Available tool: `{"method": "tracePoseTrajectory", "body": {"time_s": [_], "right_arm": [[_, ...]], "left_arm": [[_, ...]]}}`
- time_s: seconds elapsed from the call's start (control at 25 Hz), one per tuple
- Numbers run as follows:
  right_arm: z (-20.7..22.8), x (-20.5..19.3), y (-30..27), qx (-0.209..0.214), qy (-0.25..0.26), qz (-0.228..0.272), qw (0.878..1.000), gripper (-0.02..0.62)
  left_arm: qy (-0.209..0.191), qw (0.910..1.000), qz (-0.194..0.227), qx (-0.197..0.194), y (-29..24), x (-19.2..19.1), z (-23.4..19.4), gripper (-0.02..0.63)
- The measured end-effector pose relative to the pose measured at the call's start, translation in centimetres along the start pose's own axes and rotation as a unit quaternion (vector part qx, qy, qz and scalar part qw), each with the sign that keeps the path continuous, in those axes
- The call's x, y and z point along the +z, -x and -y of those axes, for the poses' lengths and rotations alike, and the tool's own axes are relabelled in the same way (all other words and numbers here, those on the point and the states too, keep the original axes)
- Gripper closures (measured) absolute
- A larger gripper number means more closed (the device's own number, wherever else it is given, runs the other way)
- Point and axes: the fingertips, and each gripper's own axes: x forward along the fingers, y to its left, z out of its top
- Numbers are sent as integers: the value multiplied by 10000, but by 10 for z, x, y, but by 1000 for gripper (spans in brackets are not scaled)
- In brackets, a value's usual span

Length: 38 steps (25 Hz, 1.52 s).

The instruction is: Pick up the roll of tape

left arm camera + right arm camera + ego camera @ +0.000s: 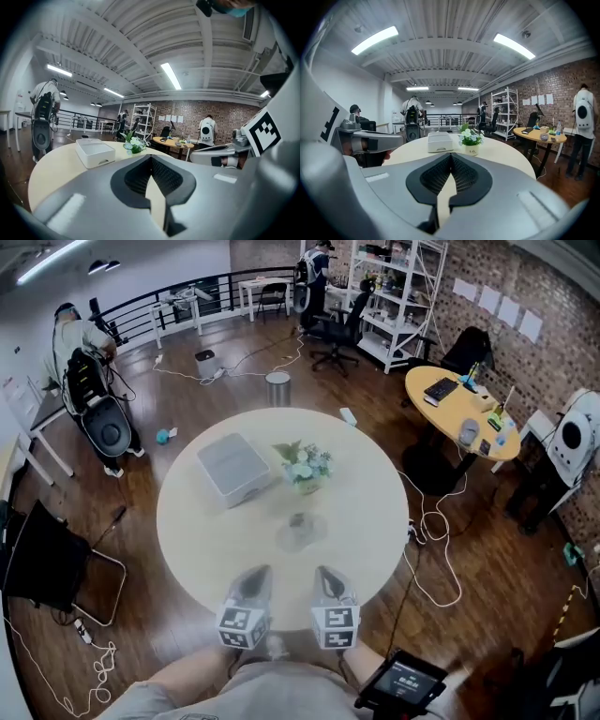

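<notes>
Right claw (326,574), shut and empty, hovers near the tape roll (300,531).

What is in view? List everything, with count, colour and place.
table: one, cream, round, centre
box: one, white, on the table, left of the flowers
flowers: one pot, white and green, table's middle
tape: one roll, clear, on the table, ahead of the grippers
yellow table: one, right, cluttered
shelf: one, white, by the brick wall
chair: one, black, by the shelf
bin: one, grey, on the floor beyond the table
people: at least three, at the room's edges
left gripper: grey, shut, empty, at the table's near edge
right gripper: grey, shut, empty, beside it
</notes>
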Motion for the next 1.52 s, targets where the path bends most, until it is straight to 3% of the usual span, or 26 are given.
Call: {"method": "tracePoseTrajectory", "body": {"time_s": [0.48,1.08,1.52], "right_arm": [[26,0,-72,-172,141,-330,9992,581],[77,-6,-161,441,482,-784,9948,581],[81,-52,-215,1114,822,-1567,9779,577]], "left_arm": [[108,9996,-255,51,-63,-6,-48,604],[337,9950,-581,735,-137,-23,-66,604],[558,9846,-1173,1170,-159,-70,-77,604]]}}
